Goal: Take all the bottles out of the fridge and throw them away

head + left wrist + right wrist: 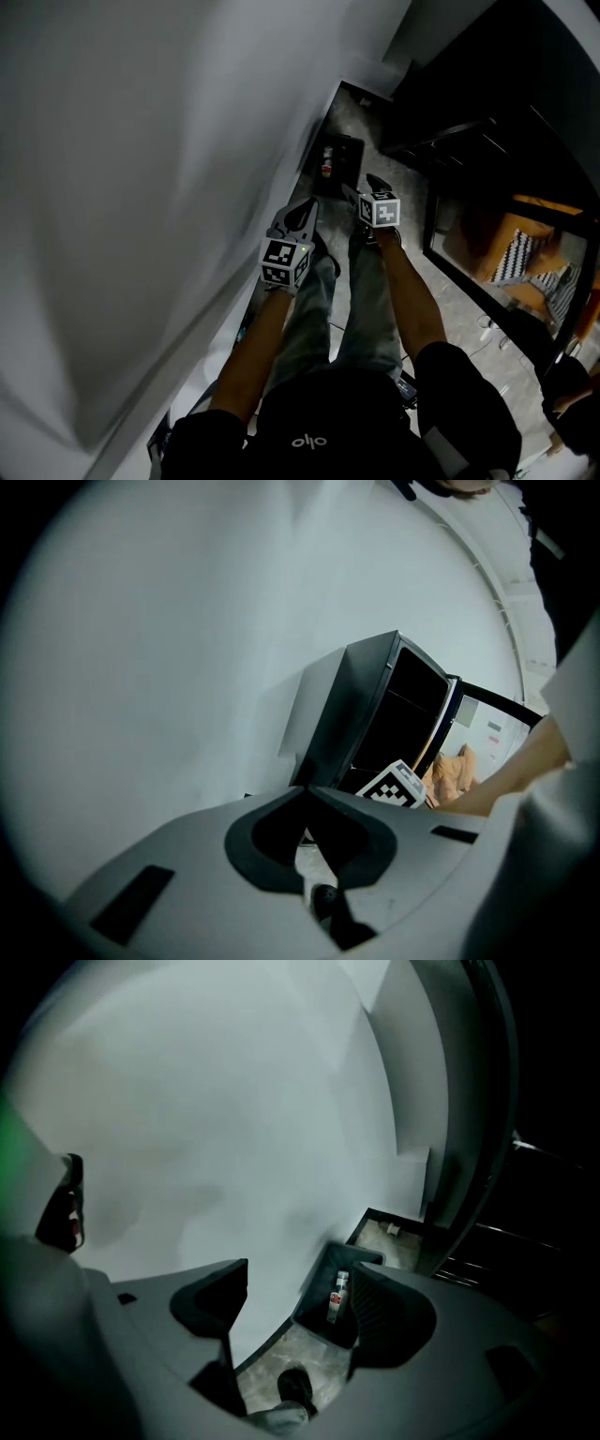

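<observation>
A black bin (352,142) stands on the floor against the white wall, and a clear bottle with a red label (327,169) lies inside it. In the right gripper view the same bottle (338,1296) shows in the bin (312,1290), far below and between the jaws. My right gripper (364,186) (300,1279) is open and holds nothing. My left gripper (305,214) (307,795) is shut and empty, held beside the right one. The left gripper view shows a black fridge (361,714) with its door open.
The white wall (141,187) runs close along the left. Dark shelving and a glass panel (487,234) stand to the right across a strip of grey floor (394,159). The person's legs and shoe (295,1387) are below the grippers.
</observation>
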`<state>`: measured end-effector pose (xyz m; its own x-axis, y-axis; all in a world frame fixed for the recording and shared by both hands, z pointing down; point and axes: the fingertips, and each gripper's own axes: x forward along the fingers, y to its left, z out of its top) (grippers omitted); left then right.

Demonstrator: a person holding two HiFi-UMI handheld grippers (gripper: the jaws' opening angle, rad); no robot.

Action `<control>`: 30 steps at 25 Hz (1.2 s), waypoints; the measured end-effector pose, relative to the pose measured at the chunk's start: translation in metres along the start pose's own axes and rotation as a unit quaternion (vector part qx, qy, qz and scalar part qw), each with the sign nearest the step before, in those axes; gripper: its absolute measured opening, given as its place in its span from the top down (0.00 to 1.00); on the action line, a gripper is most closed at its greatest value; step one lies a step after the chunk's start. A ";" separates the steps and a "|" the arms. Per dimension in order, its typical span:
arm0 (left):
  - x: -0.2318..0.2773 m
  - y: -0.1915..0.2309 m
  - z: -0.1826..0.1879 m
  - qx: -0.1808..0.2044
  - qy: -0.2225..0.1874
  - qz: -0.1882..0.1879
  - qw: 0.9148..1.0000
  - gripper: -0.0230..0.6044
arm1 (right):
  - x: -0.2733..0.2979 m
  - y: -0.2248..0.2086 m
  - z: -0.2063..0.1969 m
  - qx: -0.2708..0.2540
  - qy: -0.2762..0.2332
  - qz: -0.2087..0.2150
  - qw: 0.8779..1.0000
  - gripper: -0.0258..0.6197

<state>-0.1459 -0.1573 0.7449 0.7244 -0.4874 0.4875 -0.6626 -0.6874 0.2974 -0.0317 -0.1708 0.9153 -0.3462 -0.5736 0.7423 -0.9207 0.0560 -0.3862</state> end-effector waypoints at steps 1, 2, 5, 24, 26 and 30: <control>-0.005 -0.005 0.007 0.001 -0.002 -0.001 1.000 0.95 | -0.018 0.004 0.004 -0.001 -0.007 0.000 1.000 0.42; -0.009 -0.011 0.015 0.003 -0.003 -0.004 1.000 0.95 | -0.037 0.007 0.010 -0.002 -0.016 -0.003 1.000 0.47; -0.016 -0.027 0.042 0.017 -0.014 -0.022 1.000 0.95 | -0.092 0.011 0.037 -0.007 -0.058 -0.032 0.998 0.69; -0.082 -0.167 0.156 0.078 -0.085 -0.122 0.986 0.95 | -0.363 0.078 0.105 -0.068 -0.230 -0.076 0.968 0.95; -0.084 -0.188 0.164 0.089 -0.092 -0.128 0.983 0.95 | -0.388 0.073 0.103 -0.066 -0.242 -0.081 0.965 0.95; -0.093 -0.239 0.173 0.107 -0.104 -0.139 0.979 0.95 | -0.440 0.062 0.088 -0.061 -0.259 -0.088 0.960 0.95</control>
<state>-0.0216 -0.0409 0.4867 0.9089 -0.3490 0.2284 -0.3955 -0.8950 0.2062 0.0788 0.0132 0.5168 -0.0756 -0.9110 0.4055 -0.9820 -0.0025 -0.1887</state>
